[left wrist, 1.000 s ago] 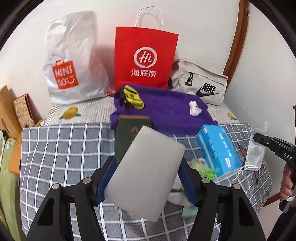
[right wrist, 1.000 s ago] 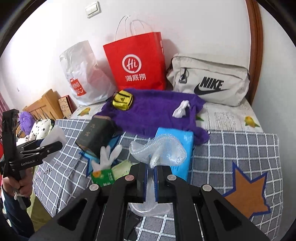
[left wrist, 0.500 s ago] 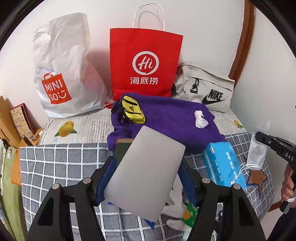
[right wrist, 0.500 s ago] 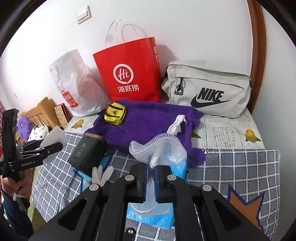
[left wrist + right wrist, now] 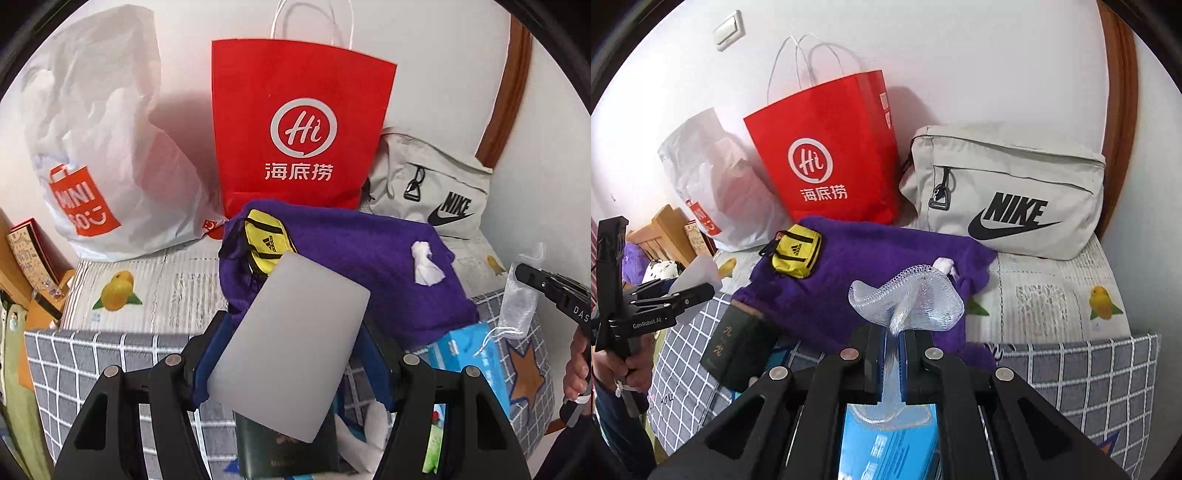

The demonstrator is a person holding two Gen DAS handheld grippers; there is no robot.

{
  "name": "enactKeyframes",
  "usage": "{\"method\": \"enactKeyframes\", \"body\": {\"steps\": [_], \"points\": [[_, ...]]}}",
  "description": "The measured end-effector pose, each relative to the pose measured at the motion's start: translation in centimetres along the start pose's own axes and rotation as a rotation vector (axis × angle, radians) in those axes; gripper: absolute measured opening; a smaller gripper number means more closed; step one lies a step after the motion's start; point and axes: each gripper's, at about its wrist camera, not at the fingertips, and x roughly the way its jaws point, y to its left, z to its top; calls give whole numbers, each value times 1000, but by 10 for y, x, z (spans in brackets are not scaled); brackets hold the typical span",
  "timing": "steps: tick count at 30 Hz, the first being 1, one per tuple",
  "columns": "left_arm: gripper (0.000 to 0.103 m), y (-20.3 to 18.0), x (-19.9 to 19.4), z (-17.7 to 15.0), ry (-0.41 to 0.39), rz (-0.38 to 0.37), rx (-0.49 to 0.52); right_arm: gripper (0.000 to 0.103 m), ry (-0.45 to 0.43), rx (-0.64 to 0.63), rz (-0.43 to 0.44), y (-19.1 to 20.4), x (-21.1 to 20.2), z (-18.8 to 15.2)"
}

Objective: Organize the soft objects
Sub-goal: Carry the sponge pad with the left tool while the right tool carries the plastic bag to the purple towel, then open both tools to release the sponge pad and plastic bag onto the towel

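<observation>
My left tool [image 5: 291, 354] is pinching a flat grey card [image 5: 291, 347] between its blue pads, the card tilted and standing up across the middle of my left view. My right tool [image 5: 891, 363] is pressed together on a strip of clear white foam net [image 5: 908, 299], which bunches up in a loop just above the fingertips. Both hang over a bed with a grey checked blanket [image 5: 1100, 376] in front and a fruit-print sheet [image 5: 1052, 295] behind it. Ahead of me a purple sweater [image 5: 871, 266] lies spread over the bed, with a small yellow pouch [image 5: 796, 254] resting on its left end and a crumpled white tissue [image 5: 424, 264] on its right part. A dark green book [image 5: 735, 347] lies tilted at the sweater's near left edge, and a blue tissue pack [image 5: 886, 446] sits right under my right tool. Against the wall stand a white plastic shopping bag [image 5: 99, 147], a red paper bag [image 5: 295, 125] and a beige waist bag [image 5: 1008, 192], side by side.
</observation>
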Motion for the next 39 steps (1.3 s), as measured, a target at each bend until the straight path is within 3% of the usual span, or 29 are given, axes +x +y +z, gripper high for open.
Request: {"method": "enactKeyframes", "body": {"steps": [13,22,31,39], "points": [[65,2,59,32,49,7,20,6,68,-13,4,-9,71,28],[65,-7,103,41,114,-6,55,7,160,-18,-15,-20,114,23],[65,-13,137,42,172,52,129,7,246,-22,-11,-27,146,14],[68,-12,144,35,216,72,164,11,277,-18,-6,-28,156,9]]}}
